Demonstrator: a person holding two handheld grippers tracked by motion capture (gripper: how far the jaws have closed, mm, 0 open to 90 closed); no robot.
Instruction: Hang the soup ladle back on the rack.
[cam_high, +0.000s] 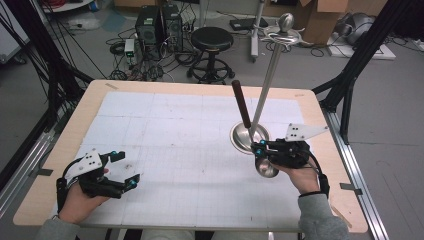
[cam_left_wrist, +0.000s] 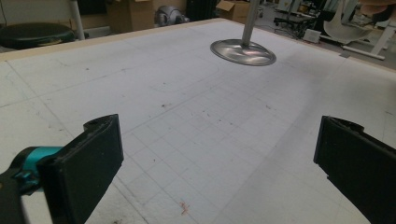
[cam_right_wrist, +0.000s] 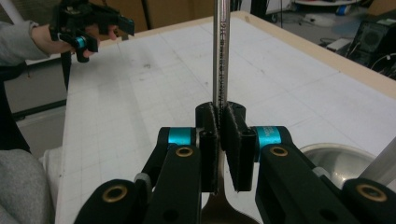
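Observation:
A metal ladle (cam_high: 266, 169) with a dark brown handle (cam_high: 240, 102) stands nearly upright, bowl down, at the right of the table. My right gripper (cam_high: 259, 148) is shut on its thin steel shaft just above the bowl. In the right gripper view the pads (cam_right_wrist: 232, 135) press on the shaft (cam_right_wrist: 220, 56) on both sides, and the bowl (cam_right_wrist: 224, 212) hangs below them. Just behind stands a metal rack (cam_high: 265, 85) with a round base (cam_high: 240, 137) and hooks at its top. My left gripper (cam_high: 126, 169) rests at the front left, open, nothing between its fingers (cam_left_wrist: 95, 156).
A white gridded mat (cam_high: 190, 150) covers the wooden table (cam_high: 95, 92). The rack's base (cam_left_wrist: 243, 51) lies far ahead in the left gripper view. Beyond the table's far edge stand a black stool (cam_high: 212, 40), computer cases and cables. Black frame legs flank both sides.

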